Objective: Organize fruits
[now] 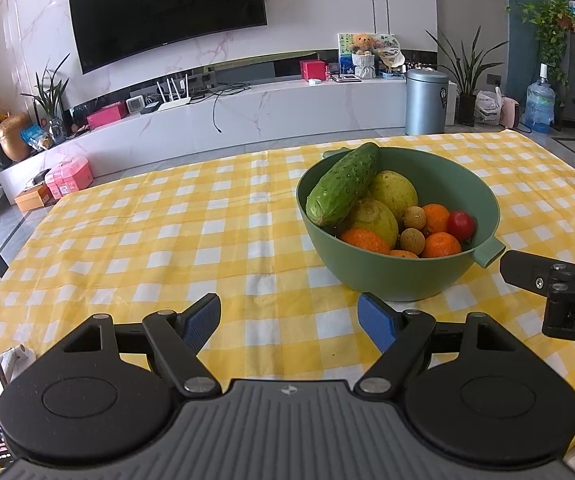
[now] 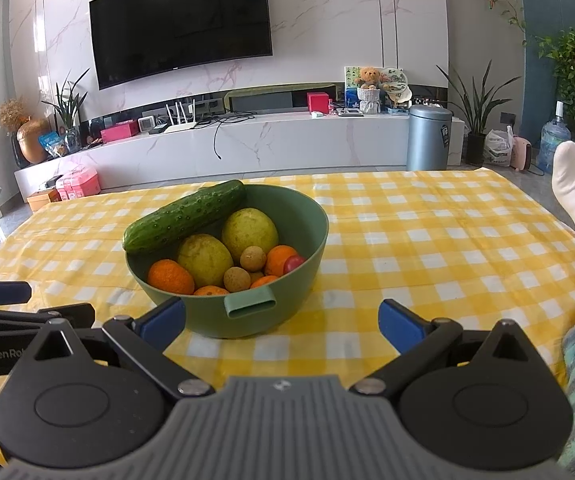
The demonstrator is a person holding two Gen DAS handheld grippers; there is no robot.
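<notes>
Now | my left gripper (image 1: 289,320) jaws apart, empty | right gripper (image 2: 283,322) jaws apart | bowl (image 2: 303,216) at 12, cucumber (image 2: 185,216) across its rim

A home living room: wall-mounted television (image 1: 167,12), marble media console (image 1: 247,116), potted plants (image 2: 475,112), teddy bear (image 2: 369,78).

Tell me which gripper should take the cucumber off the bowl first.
Probably the right gripper: it is open with the bowl straight ahead. The cucumber lies on top, while the left gripper points beside the bowl.
</notes>
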